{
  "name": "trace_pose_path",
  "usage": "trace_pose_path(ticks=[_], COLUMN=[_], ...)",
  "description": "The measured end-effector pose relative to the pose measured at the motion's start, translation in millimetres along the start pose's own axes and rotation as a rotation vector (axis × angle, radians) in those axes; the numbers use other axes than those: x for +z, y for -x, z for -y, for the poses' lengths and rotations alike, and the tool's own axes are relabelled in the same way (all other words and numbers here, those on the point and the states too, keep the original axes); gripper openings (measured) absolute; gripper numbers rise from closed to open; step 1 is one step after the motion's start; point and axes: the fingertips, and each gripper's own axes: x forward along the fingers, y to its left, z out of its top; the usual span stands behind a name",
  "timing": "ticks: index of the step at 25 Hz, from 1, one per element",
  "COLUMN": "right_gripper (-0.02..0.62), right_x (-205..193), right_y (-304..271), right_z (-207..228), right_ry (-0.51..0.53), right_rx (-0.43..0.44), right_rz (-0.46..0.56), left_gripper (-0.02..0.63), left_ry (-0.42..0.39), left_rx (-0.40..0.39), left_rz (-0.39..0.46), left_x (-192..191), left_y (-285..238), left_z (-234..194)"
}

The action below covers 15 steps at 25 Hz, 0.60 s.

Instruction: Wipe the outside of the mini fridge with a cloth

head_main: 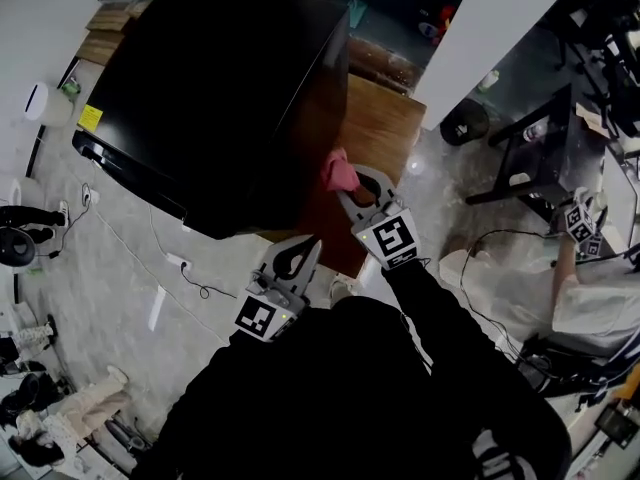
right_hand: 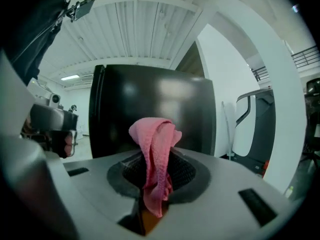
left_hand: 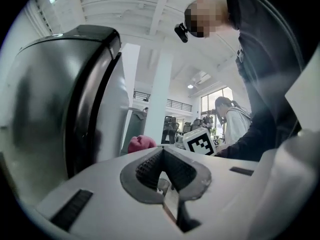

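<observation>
Black mini fridge on wooden table, viewed from above.
Right gripper holds pink cloth at the fridge's side; left gripper sits near its lower corner.

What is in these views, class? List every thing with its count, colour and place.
Boxy black mini fridge: one, black, centre of the head view, ahead of both grippers.
Flat wooden stand: one, brown, showing at the fridge's right.
Crumpled pink cloth: one, pink, clamped in the right gripper, close to the fridge's side.
Black metal-frame table: one, black, on the floor at right.
Left gripper: one, grey, jaws together, nothing between them.
Right gripper: one, grey, shut on the cloth.
</observation>
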Motion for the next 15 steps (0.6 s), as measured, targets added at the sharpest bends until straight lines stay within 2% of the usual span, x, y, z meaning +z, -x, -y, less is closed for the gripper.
trace_pose_path(ticks=[9,15], right_gripper=[0.087,0.087], right_x=[-66,-96], right_y=[3,-10], right_z=[-92,-115], right_ry=[-0.042,-0.078], right_rx=[0.162,0.212], right_rz=[-0.057,-0.086], left_gripper=[0.006,0.006], left_ry=[0.005,0.0], left_rx=[0.06,0.161], left_rz=[-0.092,-0.13], left_x=[-72,-105], left_y=[36,45], left_z=[-22,-44])
